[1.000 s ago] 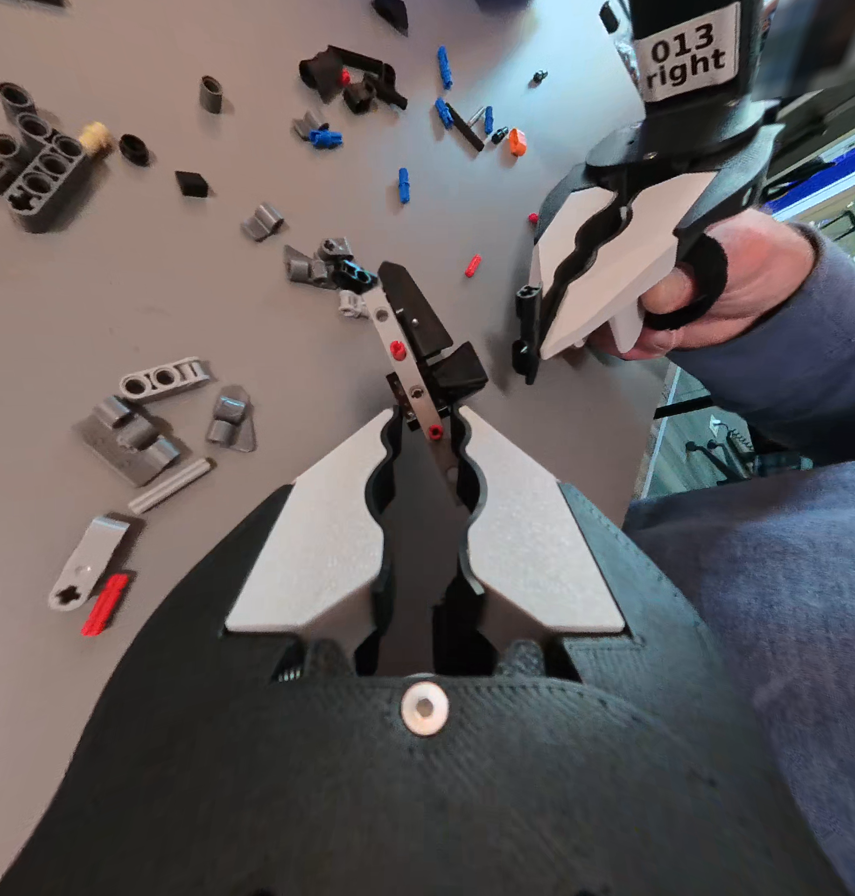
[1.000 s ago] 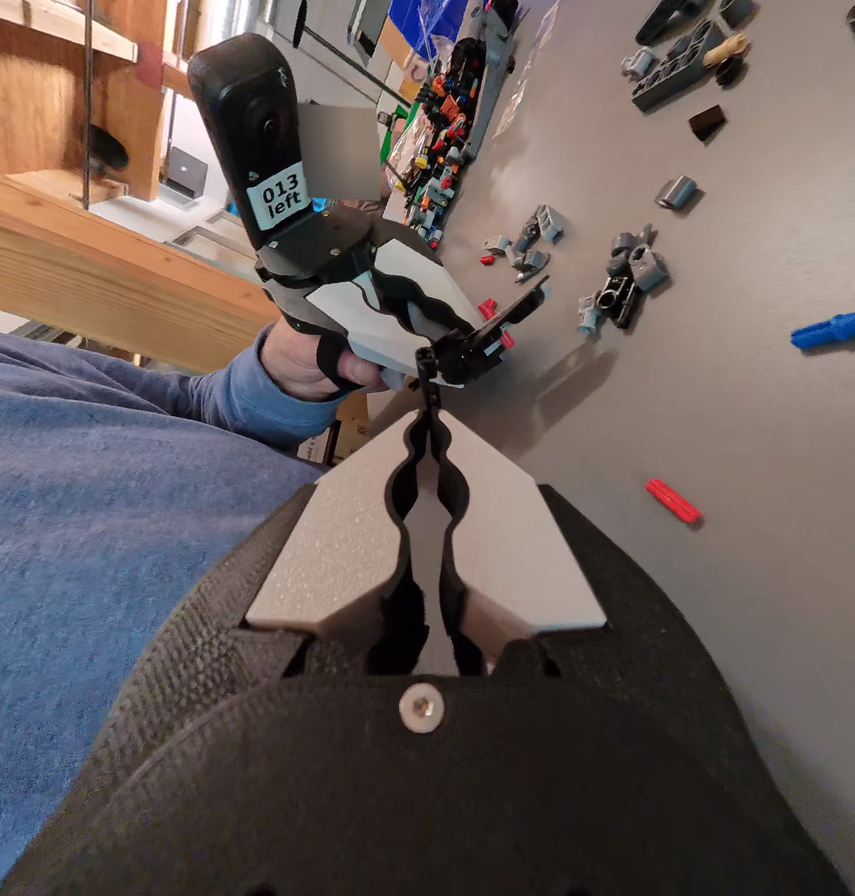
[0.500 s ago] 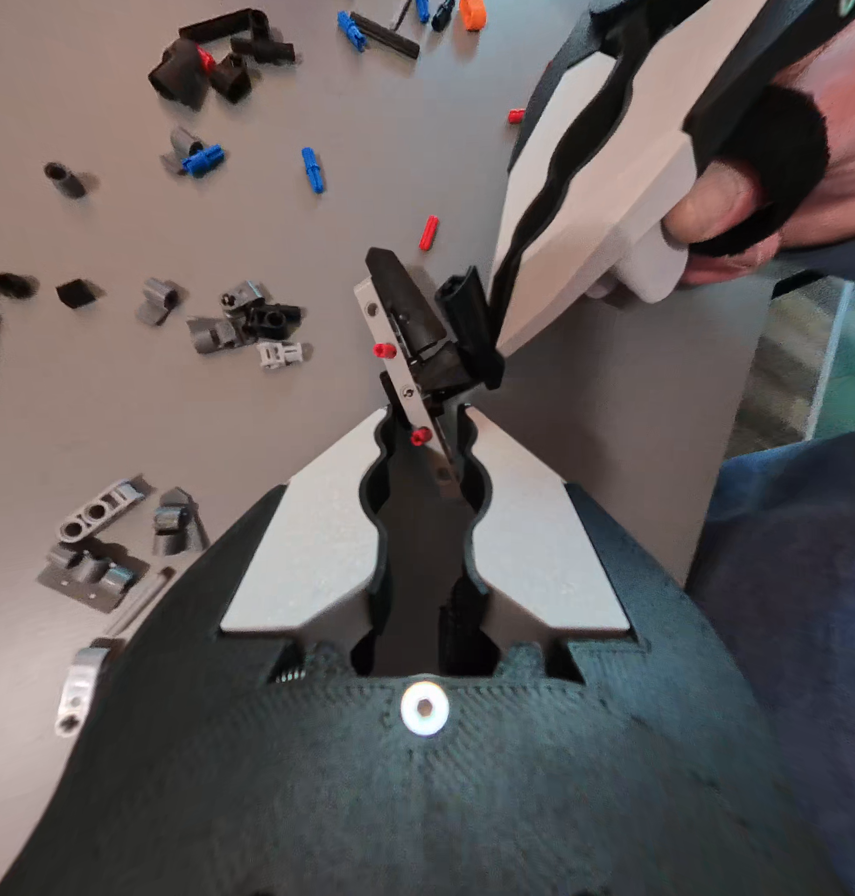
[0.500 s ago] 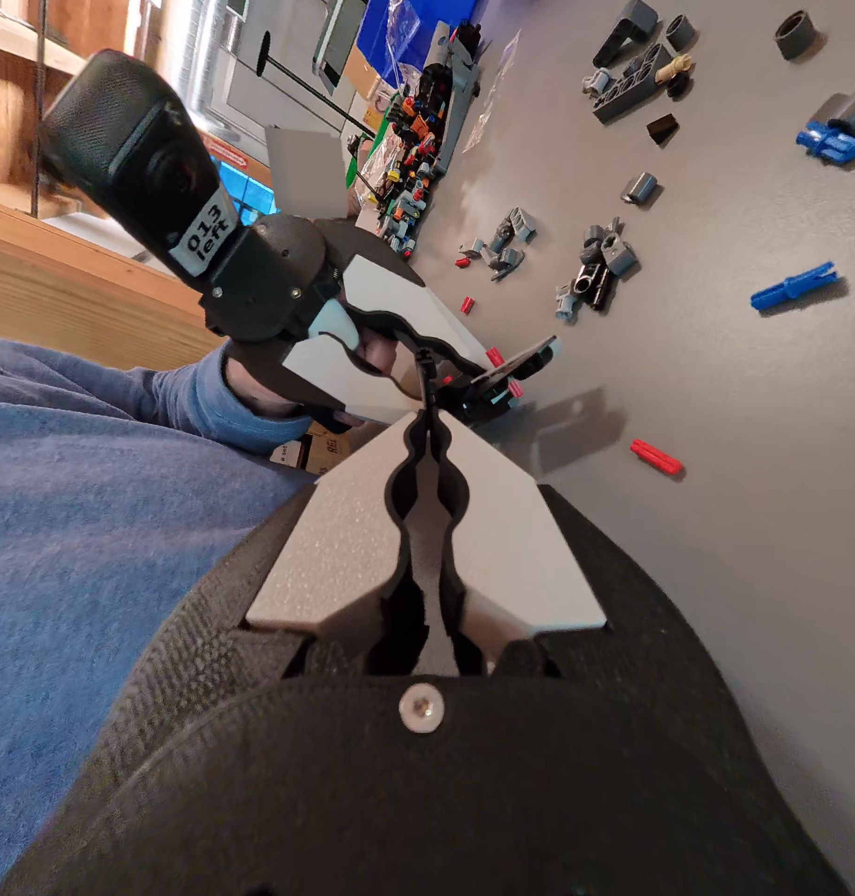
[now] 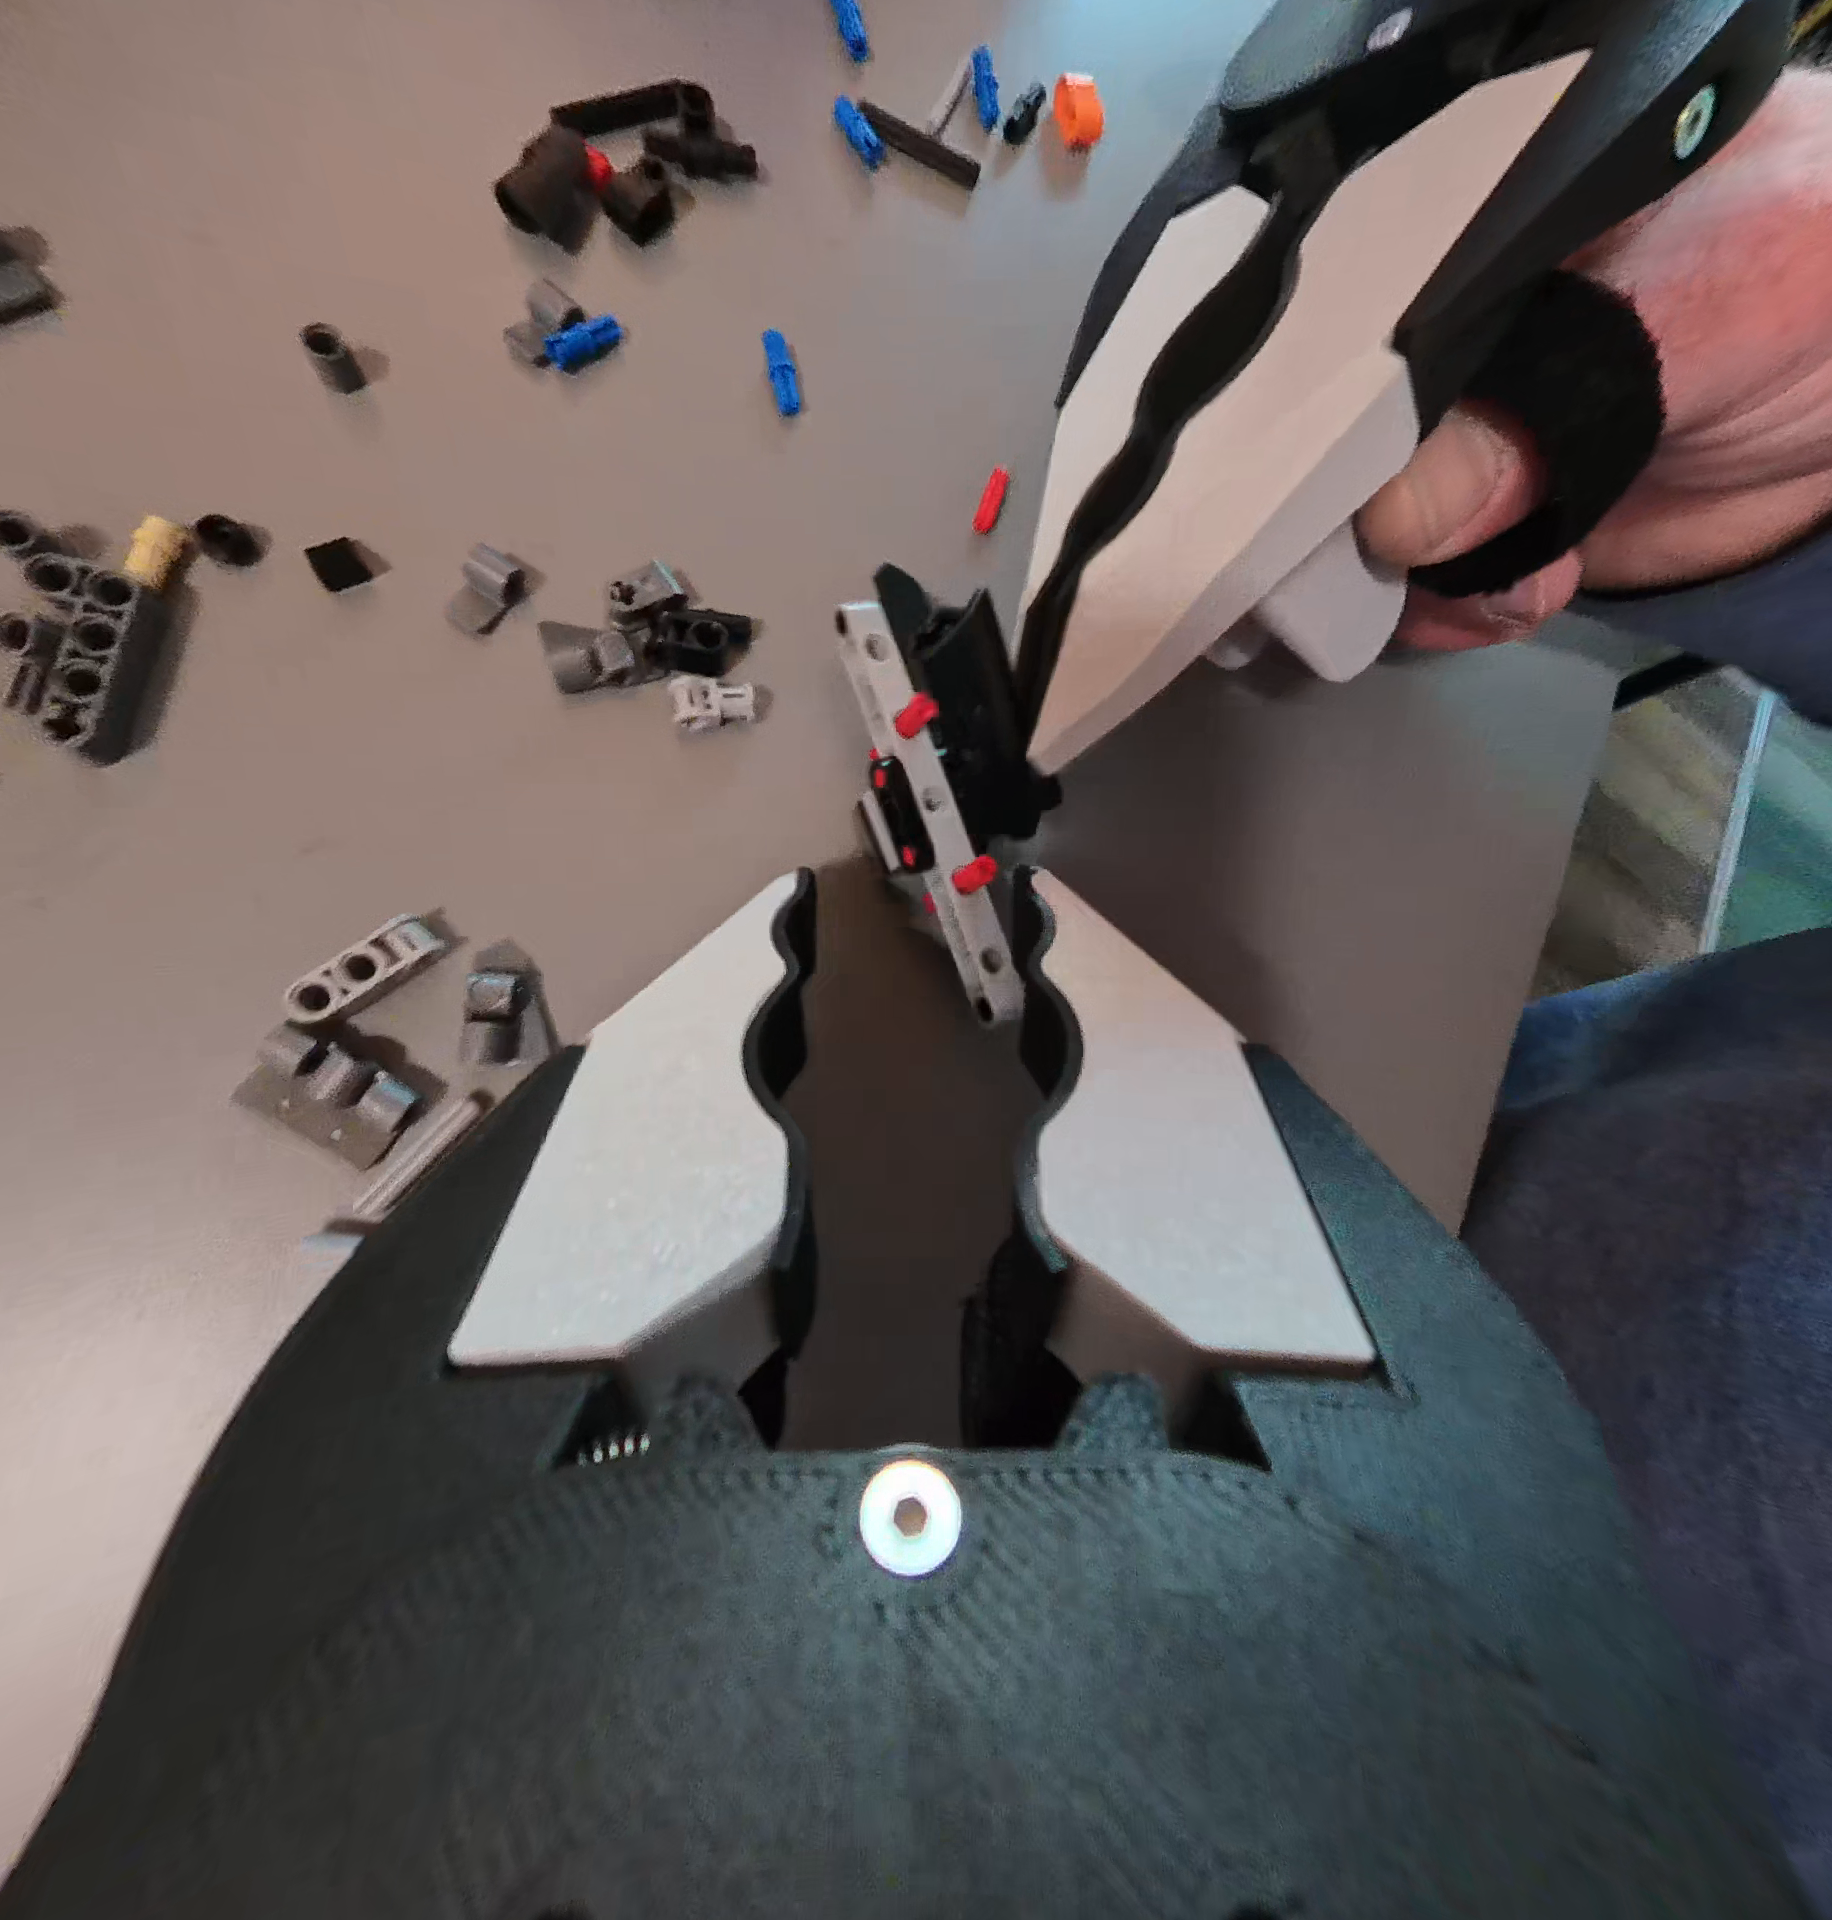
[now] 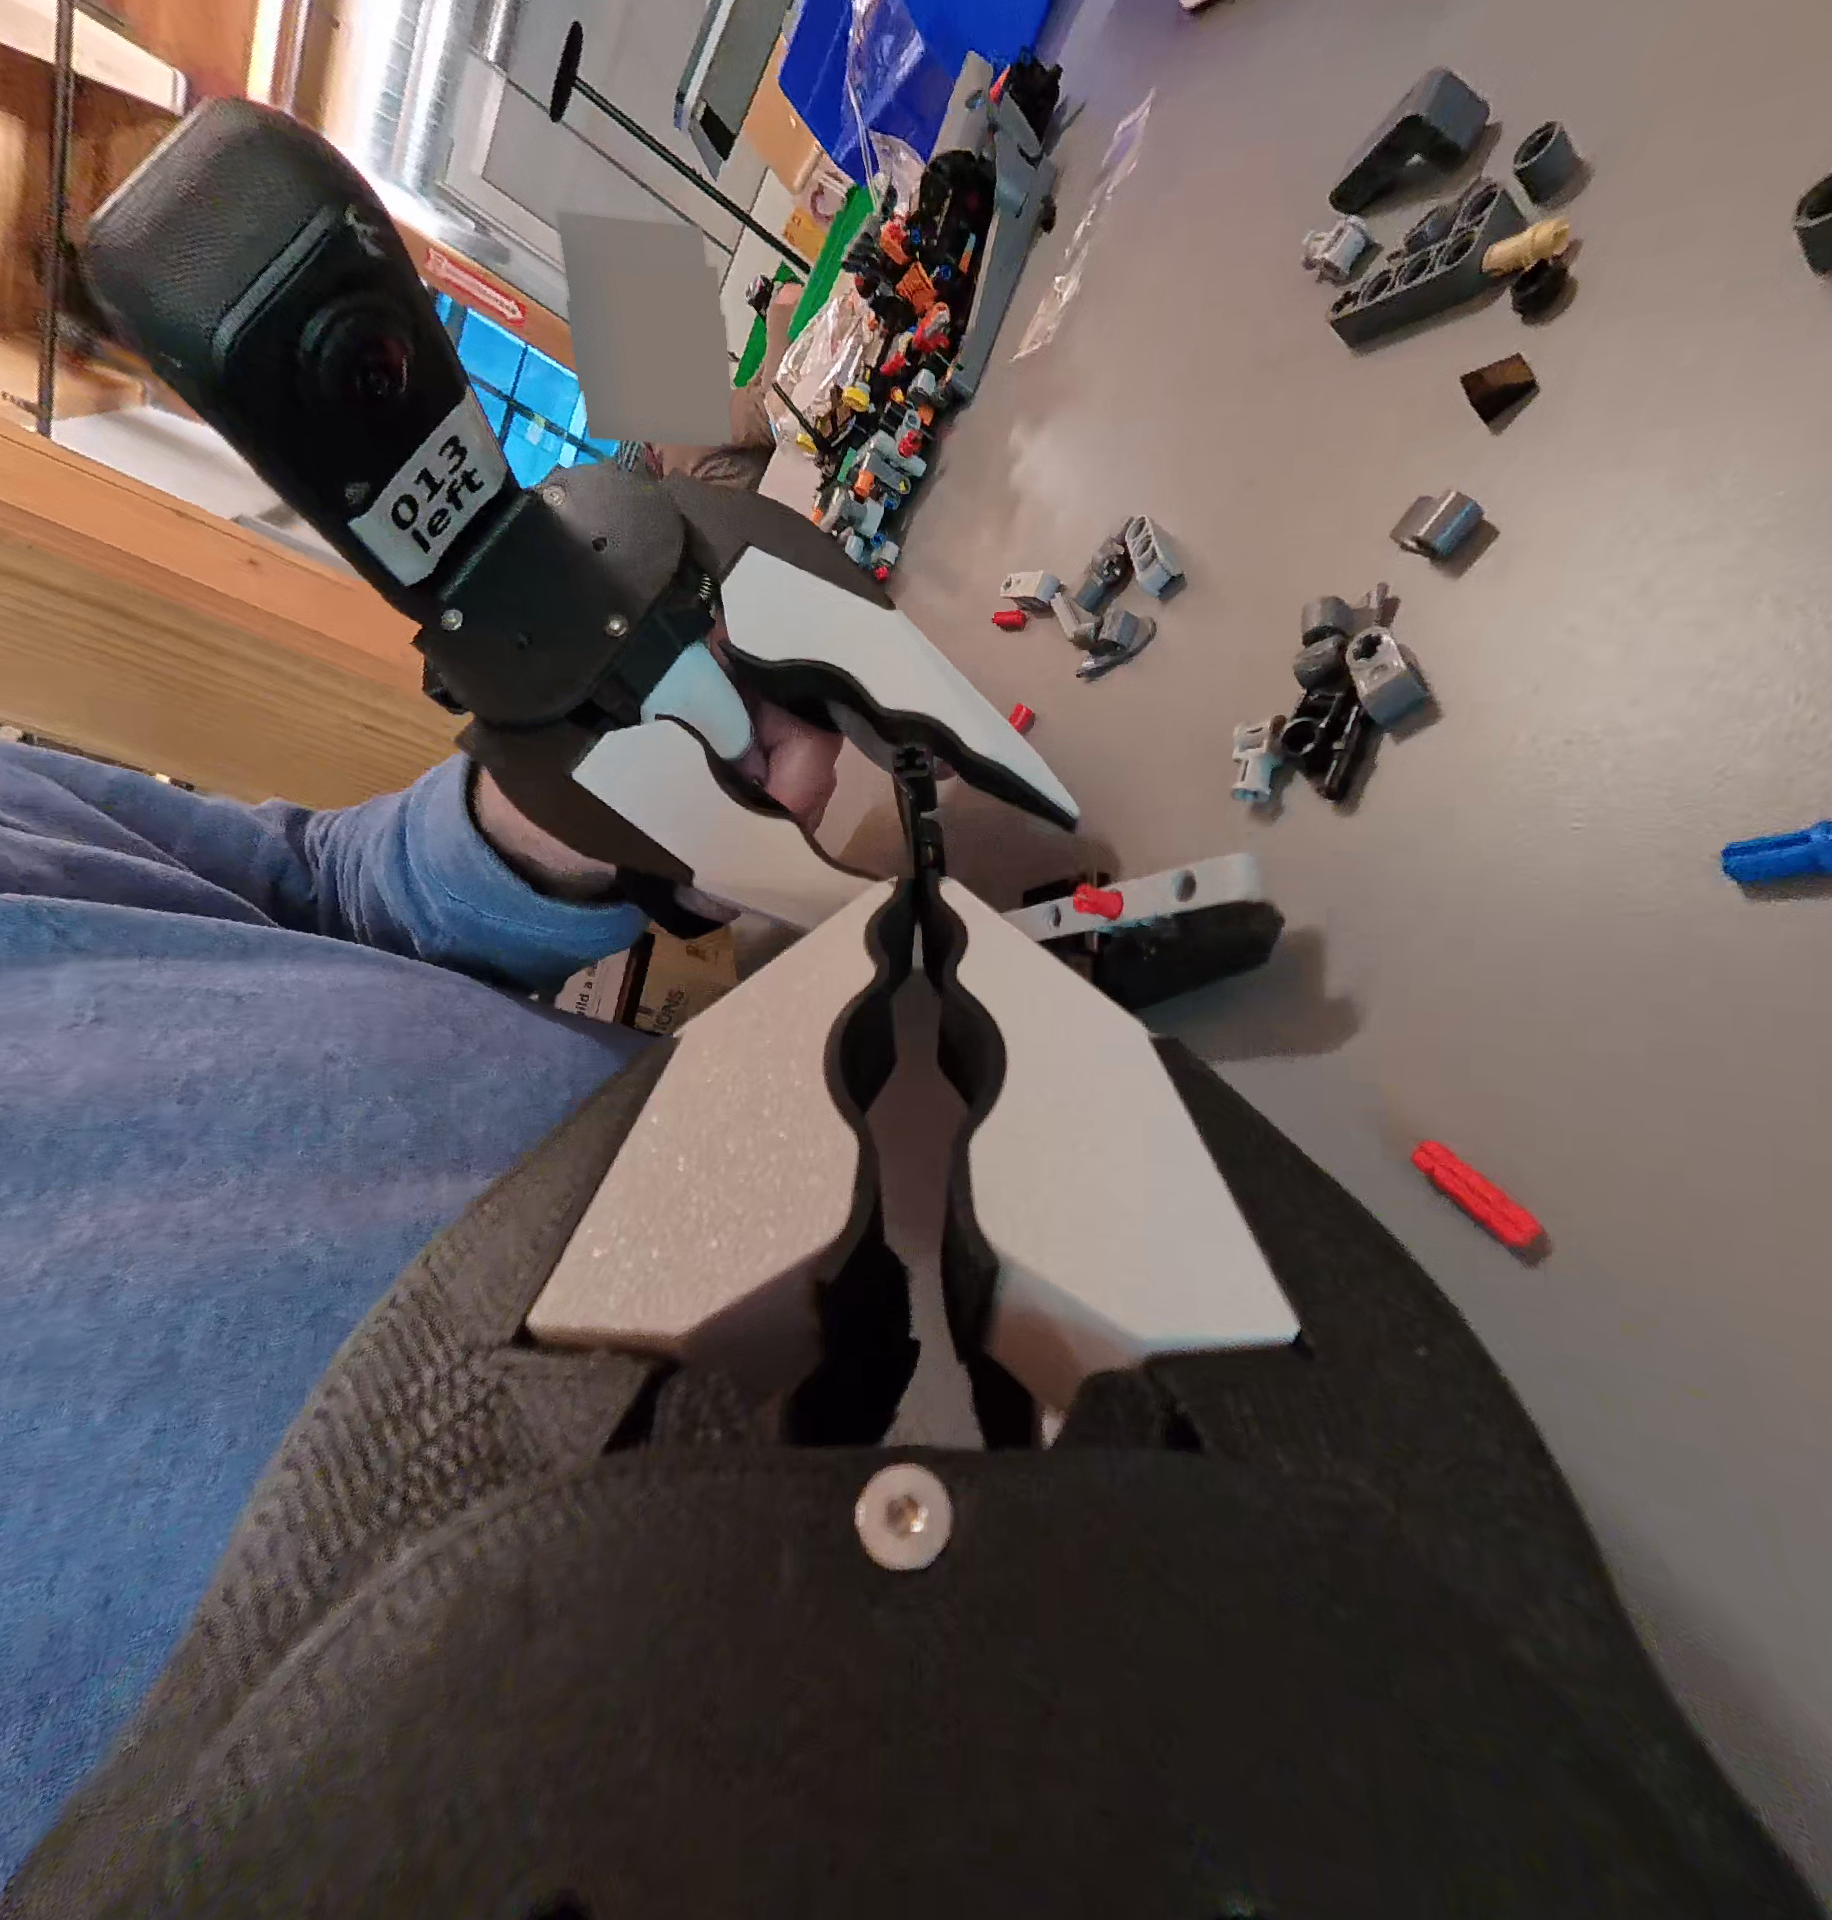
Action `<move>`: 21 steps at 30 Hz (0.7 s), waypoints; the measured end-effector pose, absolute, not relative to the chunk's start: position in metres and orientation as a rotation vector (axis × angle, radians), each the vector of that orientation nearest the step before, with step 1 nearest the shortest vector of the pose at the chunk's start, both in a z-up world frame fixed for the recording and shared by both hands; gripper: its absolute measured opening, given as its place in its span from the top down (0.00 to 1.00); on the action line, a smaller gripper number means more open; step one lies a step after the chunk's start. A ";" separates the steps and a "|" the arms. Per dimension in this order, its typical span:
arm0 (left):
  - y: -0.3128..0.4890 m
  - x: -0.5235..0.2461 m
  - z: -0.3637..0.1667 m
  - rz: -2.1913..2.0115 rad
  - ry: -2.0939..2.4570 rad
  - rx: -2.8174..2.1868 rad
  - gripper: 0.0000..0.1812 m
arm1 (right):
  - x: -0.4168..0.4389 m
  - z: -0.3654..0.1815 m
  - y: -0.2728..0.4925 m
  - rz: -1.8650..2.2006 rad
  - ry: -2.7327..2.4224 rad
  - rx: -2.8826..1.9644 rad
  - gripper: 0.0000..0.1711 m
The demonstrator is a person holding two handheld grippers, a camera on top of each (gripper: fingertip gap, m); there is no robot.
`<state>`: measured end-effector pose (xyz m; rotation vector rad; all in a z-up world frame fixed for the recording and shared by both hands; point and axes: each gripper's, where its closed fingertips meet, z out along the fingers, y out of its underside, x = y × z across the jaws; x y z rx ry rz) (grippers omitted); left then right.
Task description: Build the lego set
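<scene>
Left wrist view: left tool (image 5: 912, 883) released beside the light, rigid beam assembly (image 5: 927, 821) (pins pop loose); right tool (image 5: 1037, 748) clenched on its black part.

Two grippers (image 5: 917, 883) (image 6: 917, 894), one assembly (image 5: 933, 821), one orange piece (image 5: 1076, 109)
</scene>
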<state>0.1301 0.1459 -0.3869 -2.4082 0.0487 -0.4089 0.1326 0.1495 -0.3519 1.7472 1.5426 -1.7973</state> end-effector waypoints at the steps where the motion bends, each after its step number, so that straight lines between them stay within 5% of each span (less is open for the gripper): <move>1: 0.144 0.127 -0.384 -0.398 0.043 -2.402 0.79 | 0.134 -0.350 0.151 -1.807 1.533 1.751 1.00; 8: 0.153 0.141 -0.344 -0.164 0.316 -2.305 0.82 | 0.157 -0.348 0.181 -1.854 1.437 1.871 1.00; 21: 0.160 0.139 -0.386 0.119 0.437 -2.409 0.87 | 0.168 -0.354 0.189 -1.887 1.392 1.923 1.00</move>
